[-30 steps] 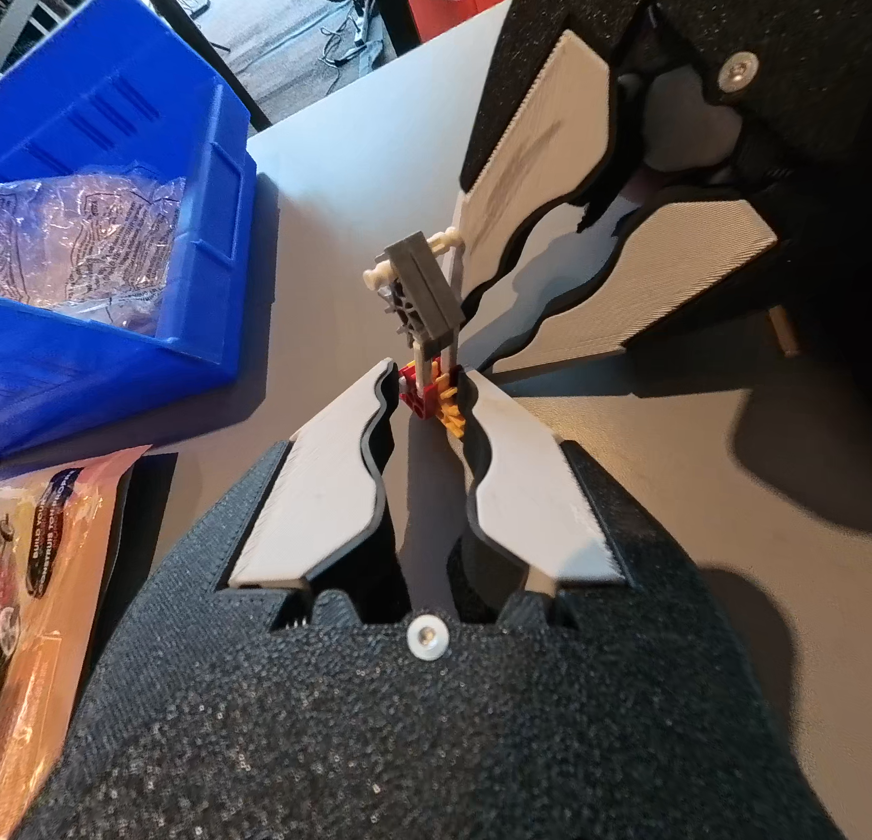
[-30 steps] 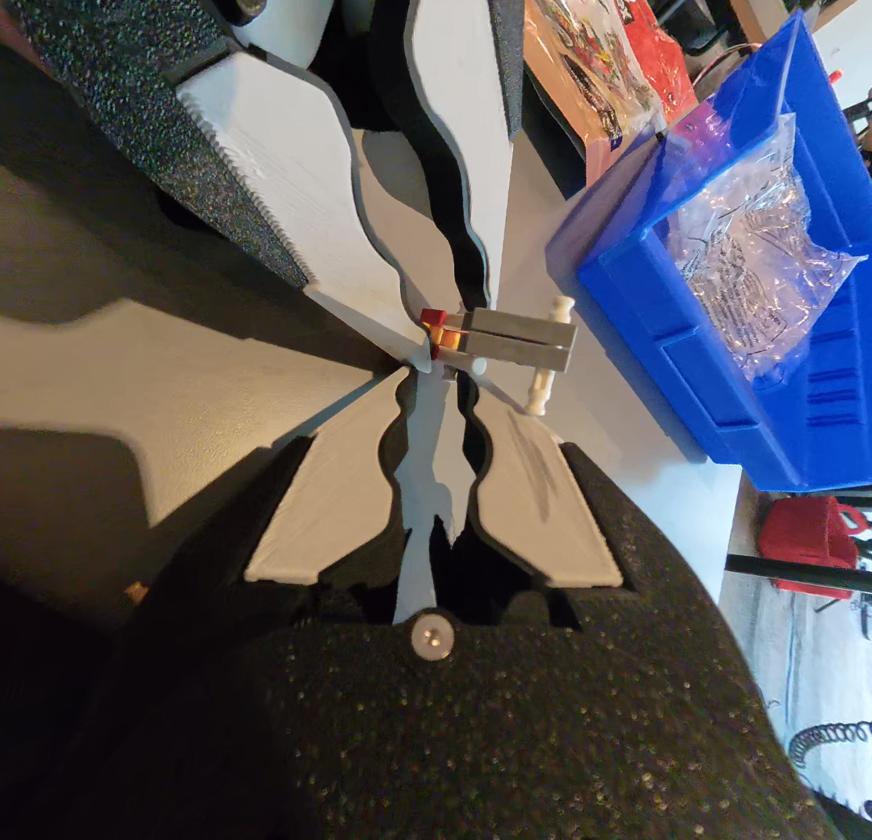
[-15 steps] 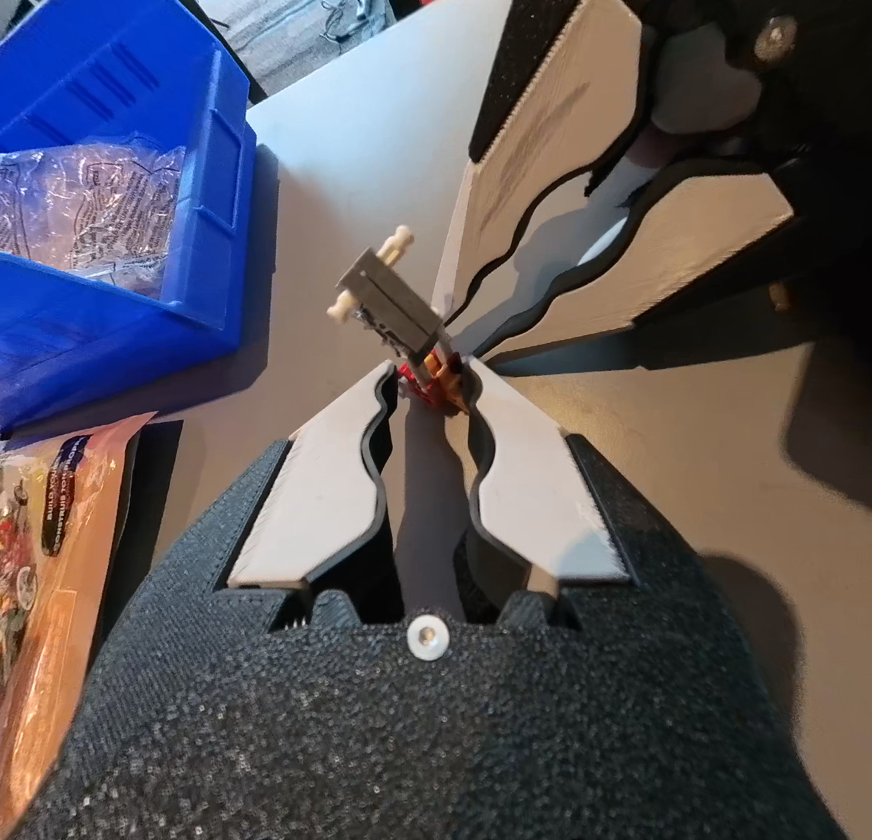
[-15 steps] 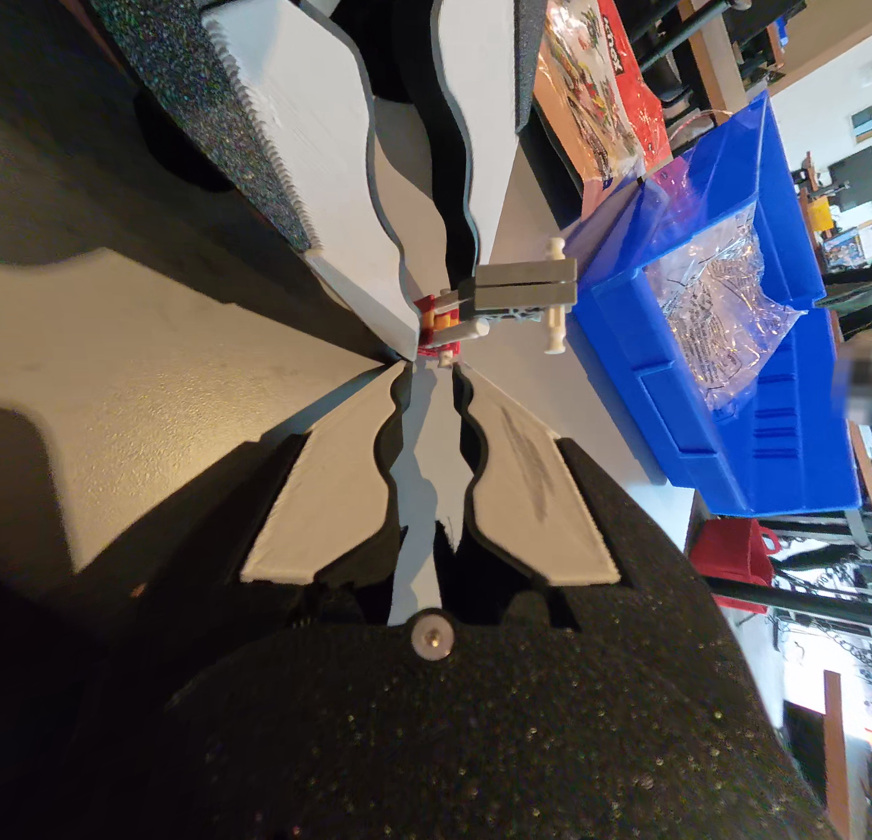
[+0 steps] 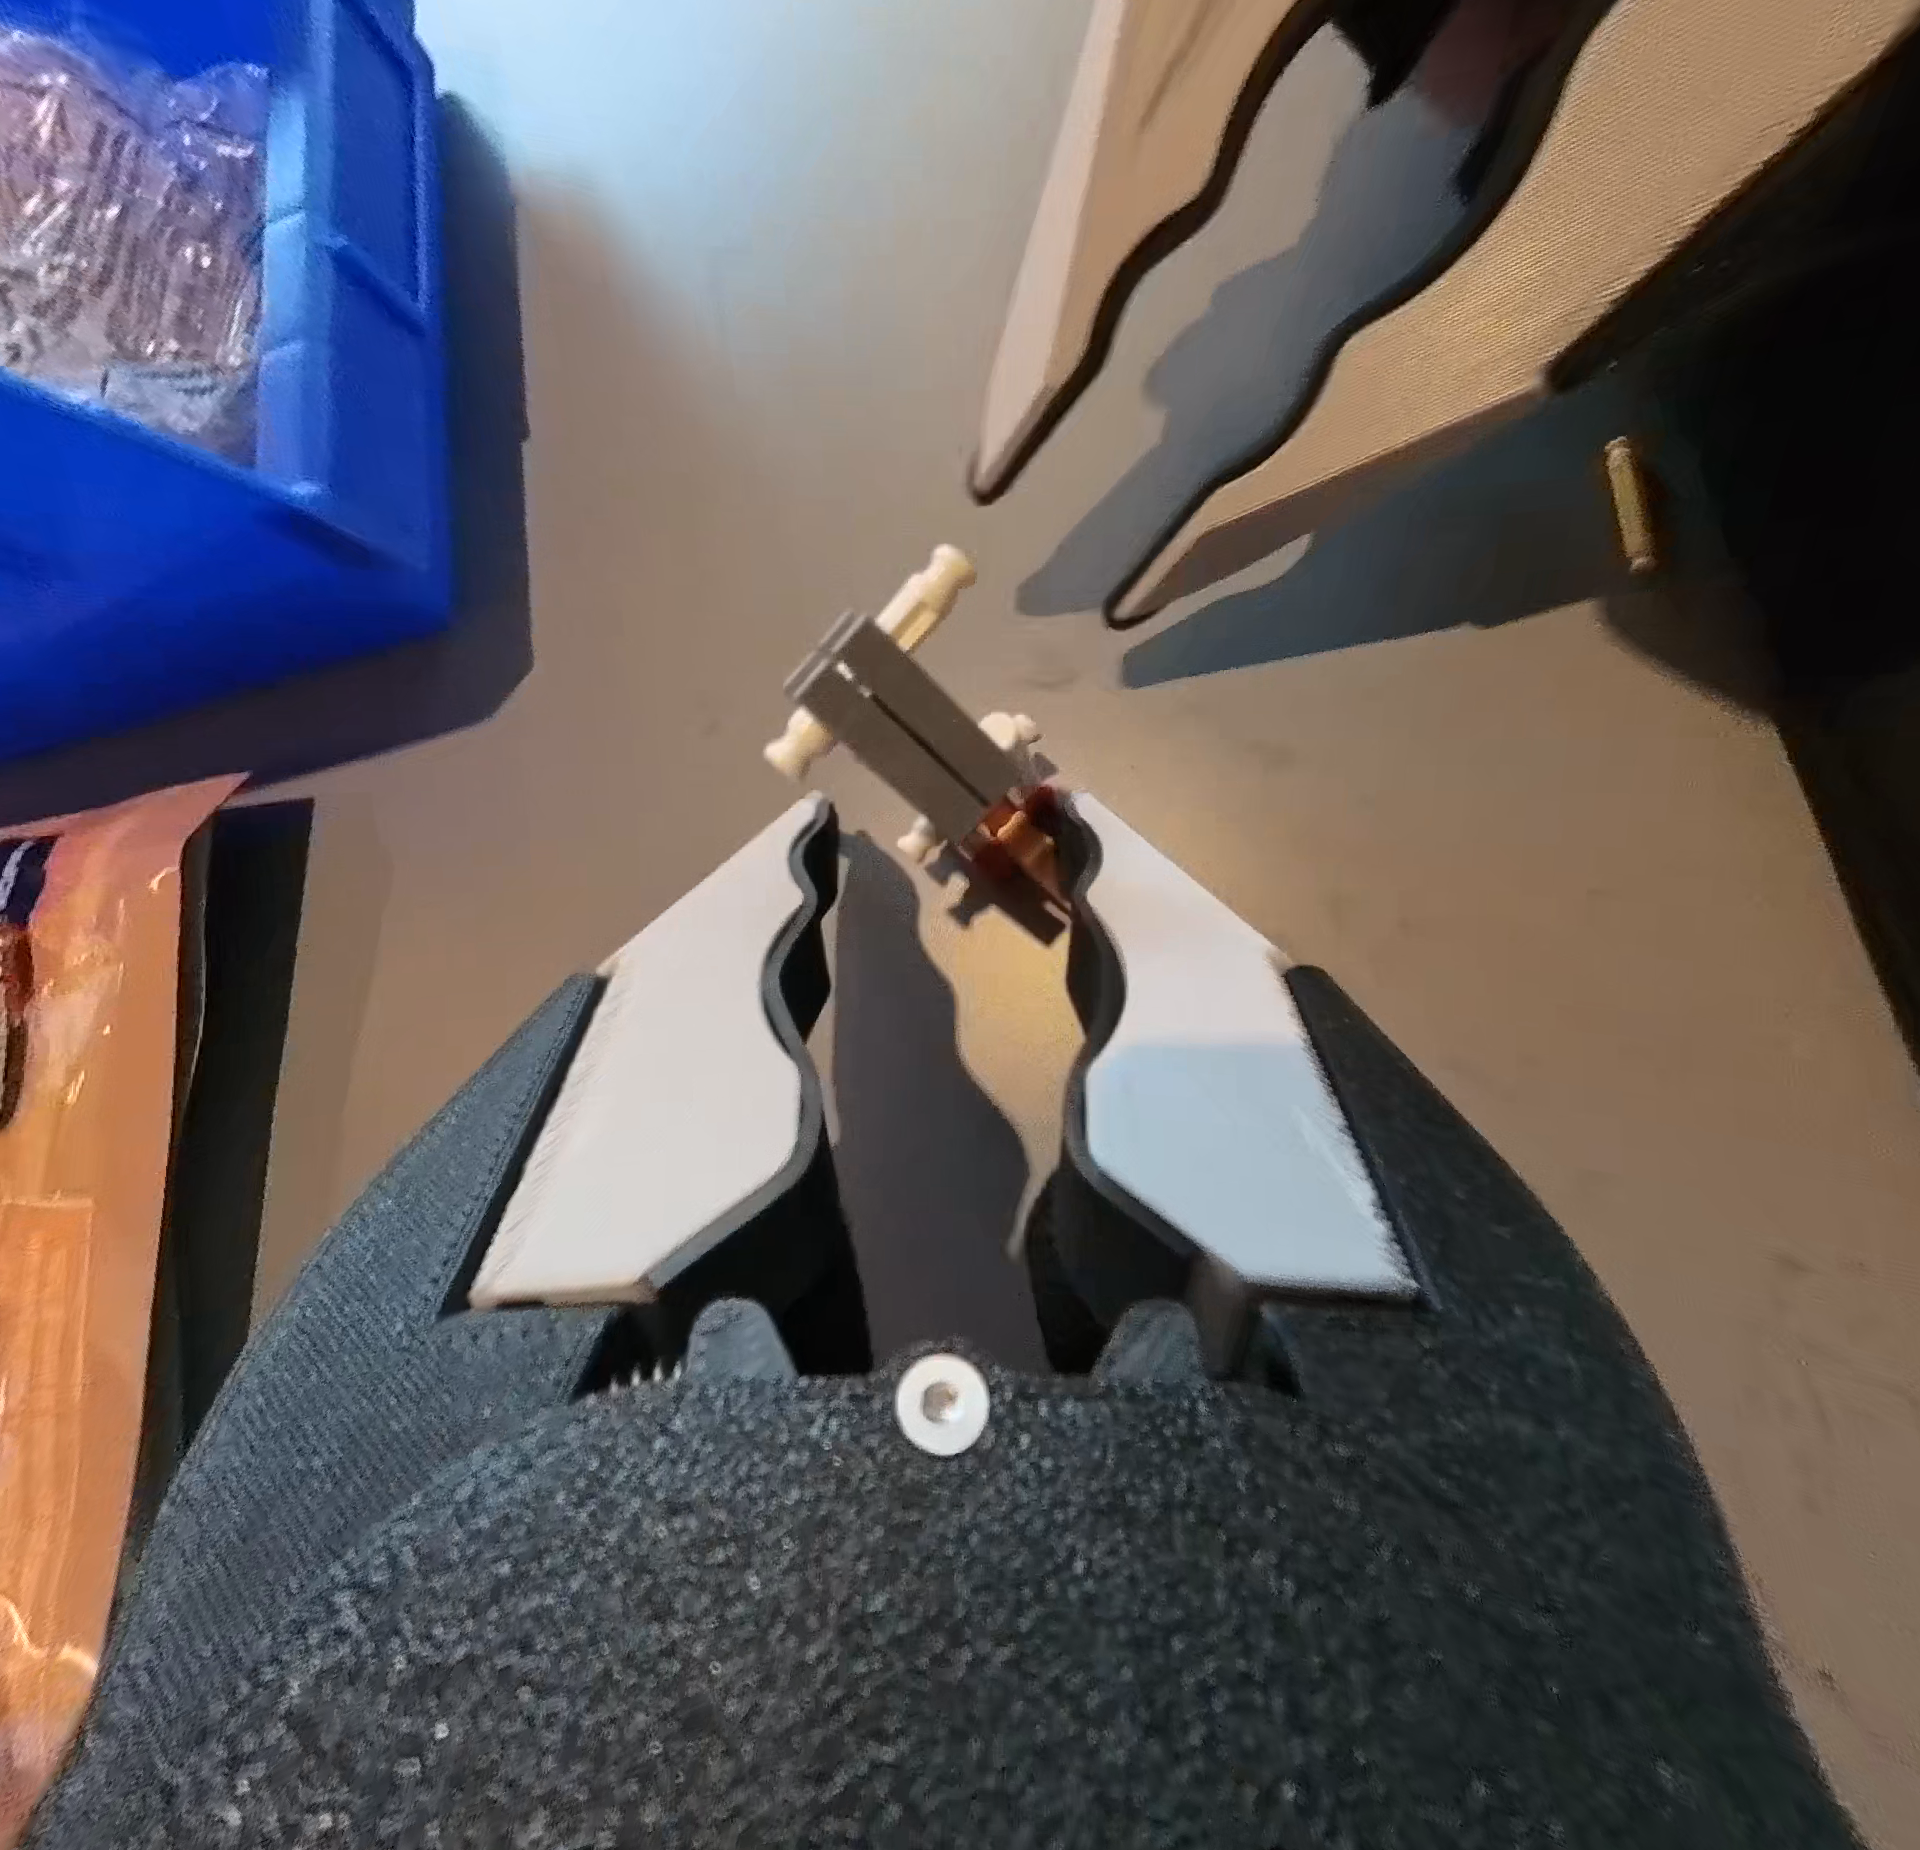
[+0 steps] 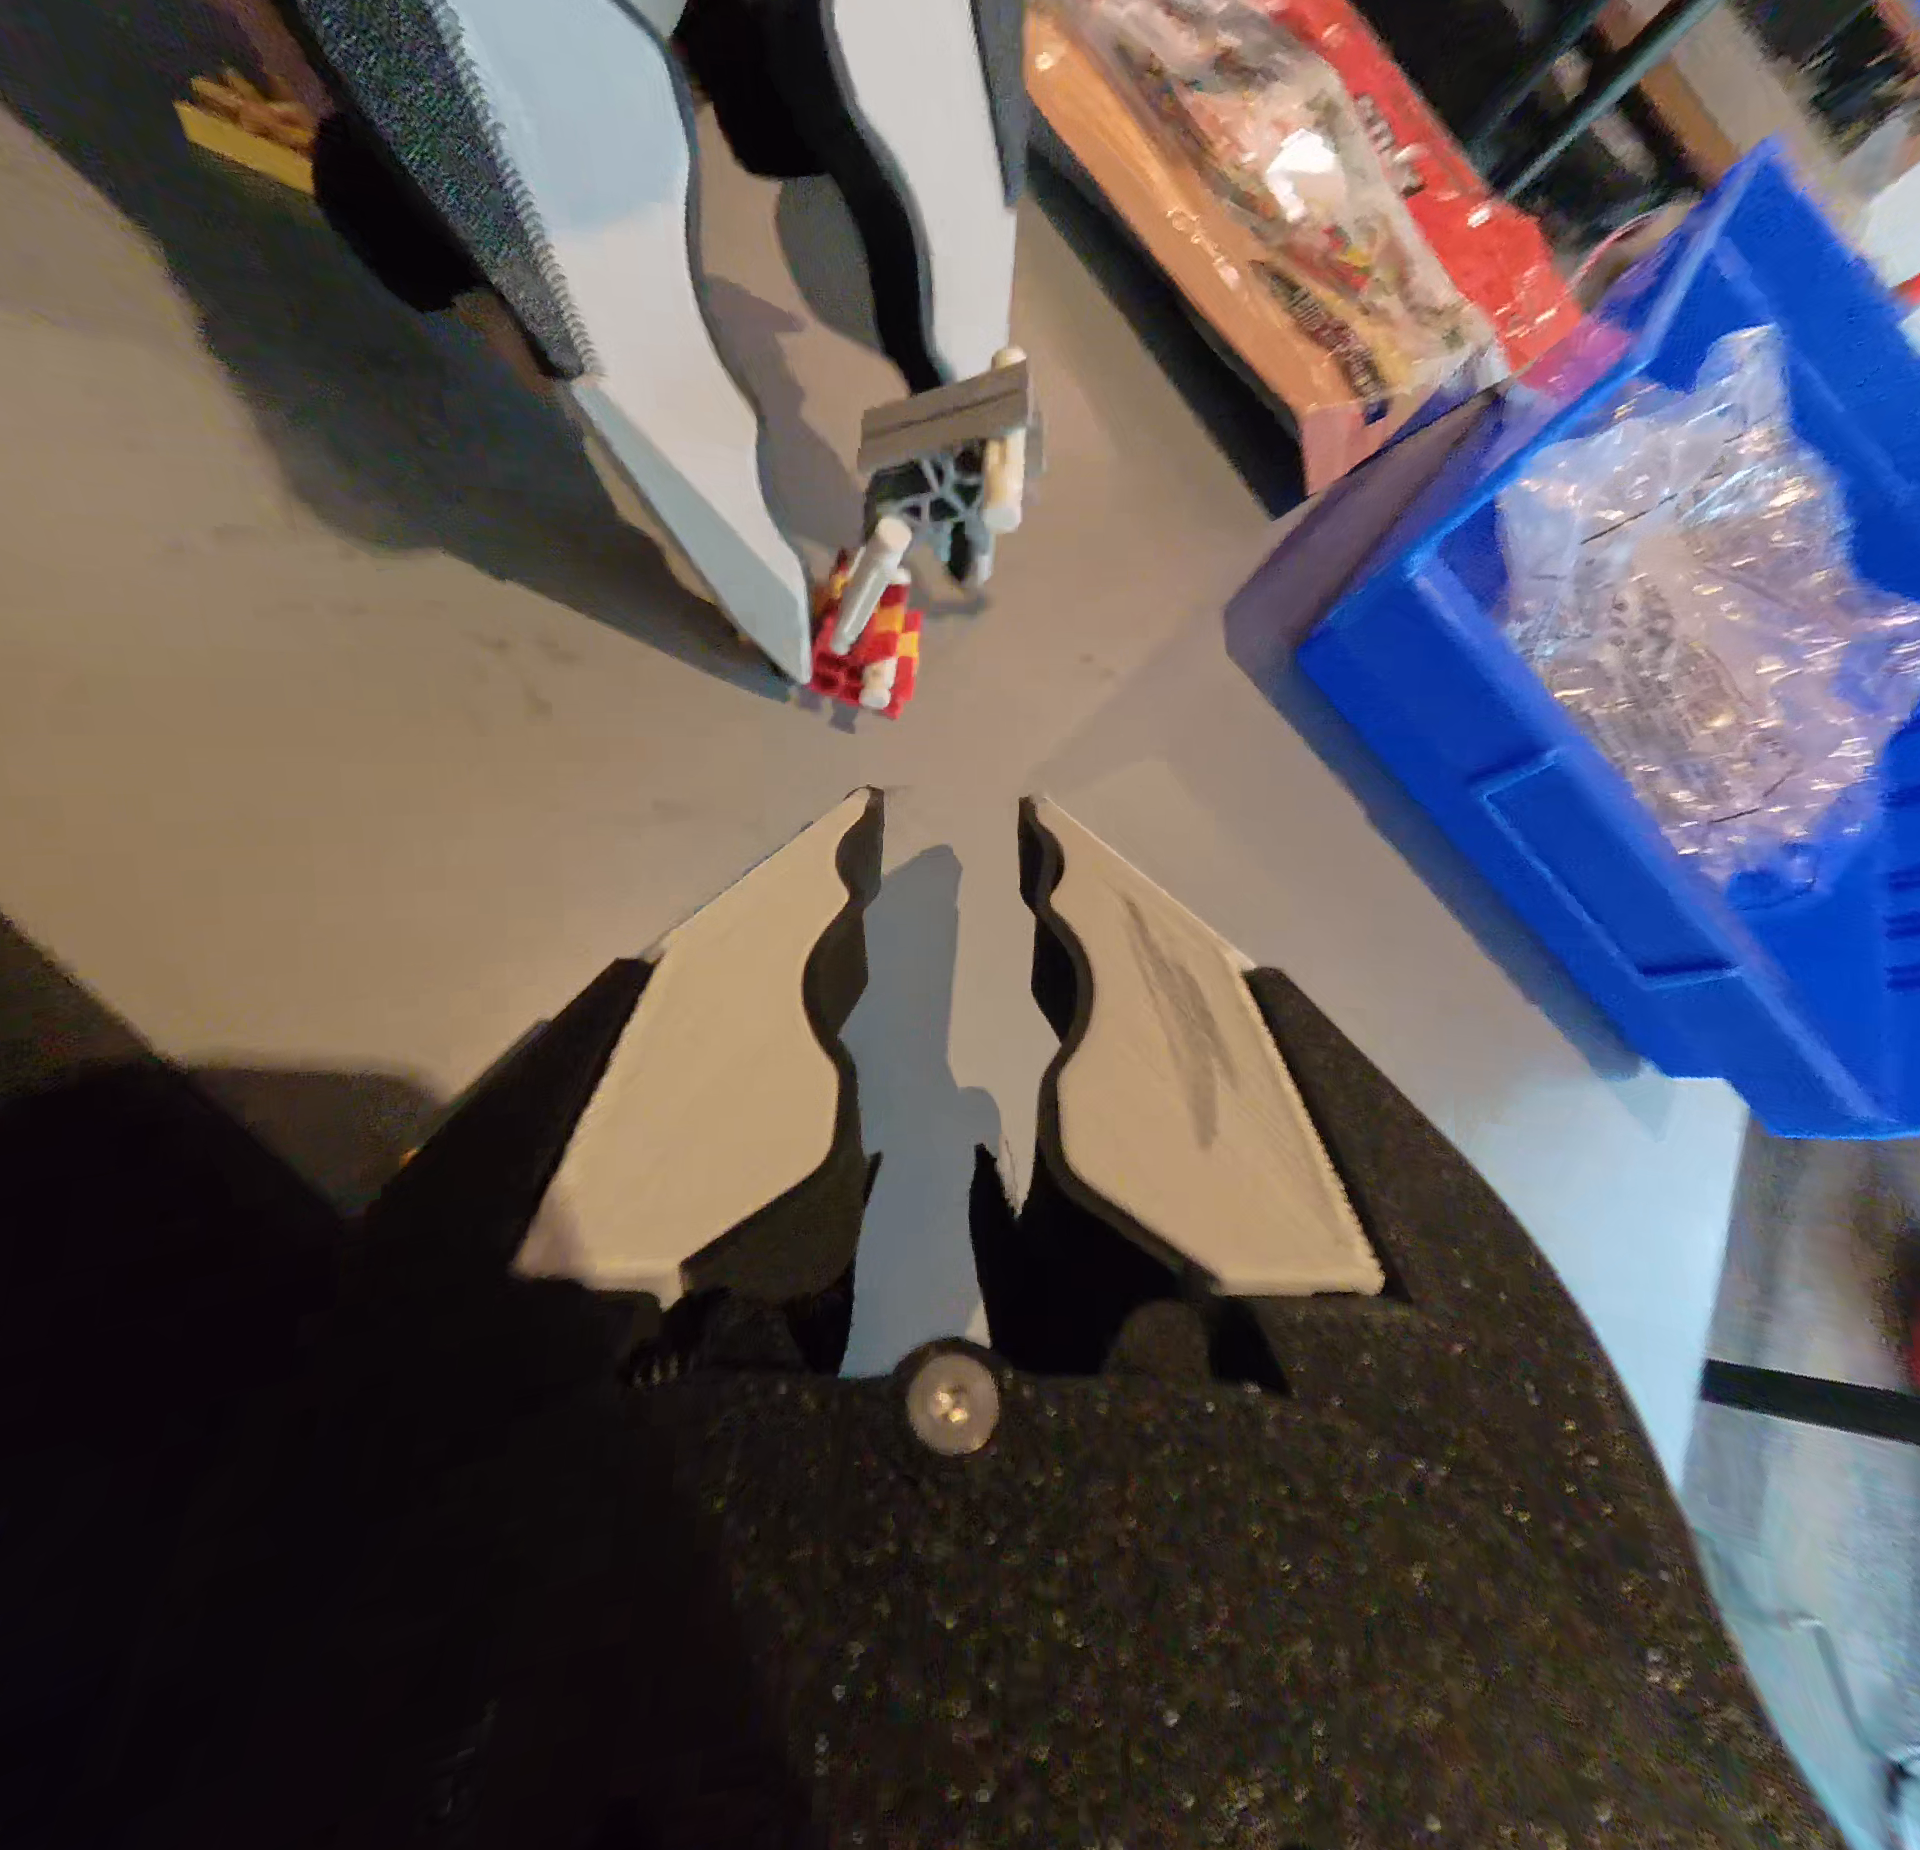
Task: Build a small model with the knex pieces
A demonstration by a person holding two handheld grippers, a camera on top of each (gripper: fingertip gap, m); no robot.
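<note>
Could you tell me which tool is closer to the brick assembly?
The left tool: one fingertip meets the brick assembly's red end; the right tool stands apart.

Lighting is uneven and warm in both views. The grey table (image 5: 1455, 865) is brightest toward the top of the left wrist view, where cool light washes it pale; lower down it turns amber. Hard, dark shadows fall from the right gripper (image 5: 1049, 543) across the table. In the right wrist view the lower left corner is near black, with detail lost. Glare sparkles on the clear plastic bag (image 6: 1704, 595) inside the blue bin (image 6: 1538, 865). Motion blur softens the bin, the printed packet (image 6: 1299, 200) and the far gripper fingers. Wide-angle distortion bends straight edges near the frame borders. The small toy assembly (image 5: 925, 740) is slightly soft.
</note>
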